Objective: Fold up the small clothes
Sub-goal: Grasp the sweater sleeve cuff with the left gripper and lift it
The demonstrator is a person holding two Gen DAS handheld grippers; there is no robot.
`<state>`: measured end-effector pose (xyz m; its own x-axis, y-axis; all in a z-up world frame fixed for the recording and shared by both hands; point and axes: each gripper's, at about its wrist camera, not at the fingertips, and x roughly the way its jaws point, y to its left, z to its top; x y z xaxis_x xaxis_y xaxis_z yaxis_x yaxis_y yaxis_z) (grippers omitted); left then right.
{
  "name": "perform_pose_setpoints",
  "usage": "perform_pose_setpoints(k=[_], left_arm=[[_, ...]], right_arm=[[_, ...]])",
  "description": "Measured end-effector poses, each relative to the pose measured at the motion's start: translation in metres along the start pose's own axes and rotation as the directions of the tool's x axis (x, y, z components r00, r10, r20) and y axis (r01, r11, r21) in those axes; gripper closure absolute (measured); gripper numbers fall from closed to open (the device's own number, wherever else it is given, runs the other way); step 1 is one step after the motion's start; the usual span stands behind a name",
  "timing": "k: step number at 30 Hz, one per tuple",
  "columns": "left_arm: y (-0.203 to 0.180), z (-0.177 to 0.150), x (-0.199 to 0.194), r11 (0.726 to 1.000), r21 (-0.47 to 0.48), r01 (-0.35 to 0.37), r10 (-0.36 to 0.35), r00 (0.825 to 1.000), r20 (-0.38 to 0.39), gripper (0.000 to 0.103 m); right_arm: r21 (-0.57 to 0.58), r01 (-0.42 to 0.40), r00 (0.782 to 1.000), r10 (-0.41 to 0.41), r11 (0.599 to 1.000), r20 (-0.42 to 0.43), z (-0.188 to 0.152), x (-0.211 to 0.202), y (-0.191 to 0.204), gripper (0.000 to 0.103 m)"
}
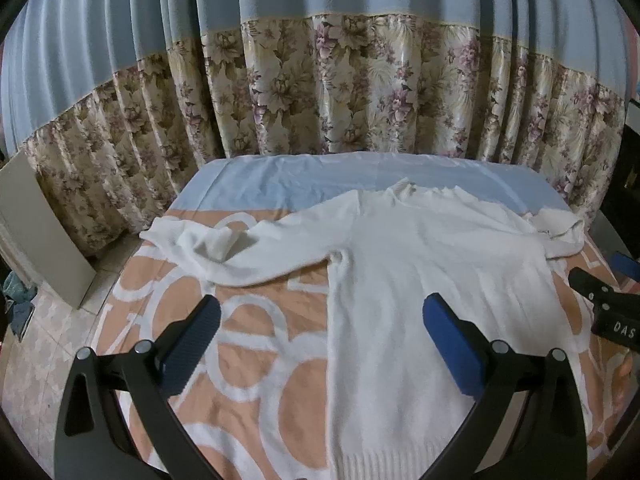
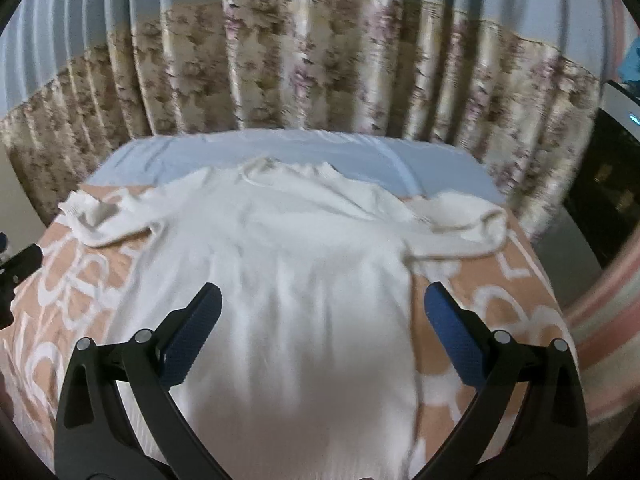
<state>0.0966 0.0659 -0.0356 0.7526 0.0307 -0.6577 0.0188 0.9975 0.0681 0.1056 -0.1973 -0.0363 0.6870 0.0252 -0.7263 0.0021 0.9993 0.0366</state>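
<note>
Sweater (image 1: 420, 280), white and knitted, is laid flat on the bed (image 1: 248, 364), with its collar toward the far edge and its ribbed hem toward the near edge. The body is spread over the orange and white blanket (image 1: 280, 408), and the collar reaches the pale blue sheet (image 1: 272, 184) at the far end. The left sleeve (image 1: 224, 248) is stretched out toward the left edge of the bed and is crumpled there. The right sleeve (image 1: 560, 232) is bunched at the right edge.

The left claw (image 1: 320, 316) is held above the left side of the sweater body, with its fingers wide apart and nothing between them. The right claw (image 2: 322, 306) is held above the right side of the body, also wide apart and empty. In the right wrist view the sweater (image 2: 288, 272) is blurred. A floral curtain (image 1: 340, 92) is seen behind the bed.
</note>
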Motion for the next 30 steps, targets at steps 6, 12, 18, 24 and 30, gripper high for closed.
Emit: perform_pose_setpoints(k=[6, 12, 18, 24, 30], left_arm=[[0.033, 0.013, 0.036, 0.996, -0.002, -0.089, 0.089, 0.996, 0.001, 0.002], [0.083, 0.033, 0.069, 0.987, -0.075, -0.142, 0.146, 0.988, 0.045, 0.002], [0.119, 0.044, 0.121, 0.988, -0.102, -0.113, 0.102, 0.989, -0.104, 0.002], [0.162, 0.046, 0.167, 0.974, -0.174, -0.143, 0.12, 0.983, -0.136, 0.002], [0.205, 0.049, 0.218, 0.967, -0.214, -0.139, 0.101, 0.979, -0.179, 0.002]], right_arm=[[-0.049, -0.001, 1.0, 0.001, 0.999, 0.014, 0.023, 0.037, 0.014, 0.003], [-0.05, -0.026, 0.997, 0.03, 0.998, 0.075, 0.047, 0.06, 0.017, 0.003], [-0.049, -0.039, 0.999, 0.038, 0.998, -0.004, 0.071, 0.095, 0.025, 0.003], [-0.173, 0.047, 0.999, -0.043, 0.984, 0.027, 0.081, 0.12, 0.058, 0.003], [-0.155, 0.014, 1.0, -0.013, 0.988, 0.009, 0.093, 0.159, 0.071, 0.003]])
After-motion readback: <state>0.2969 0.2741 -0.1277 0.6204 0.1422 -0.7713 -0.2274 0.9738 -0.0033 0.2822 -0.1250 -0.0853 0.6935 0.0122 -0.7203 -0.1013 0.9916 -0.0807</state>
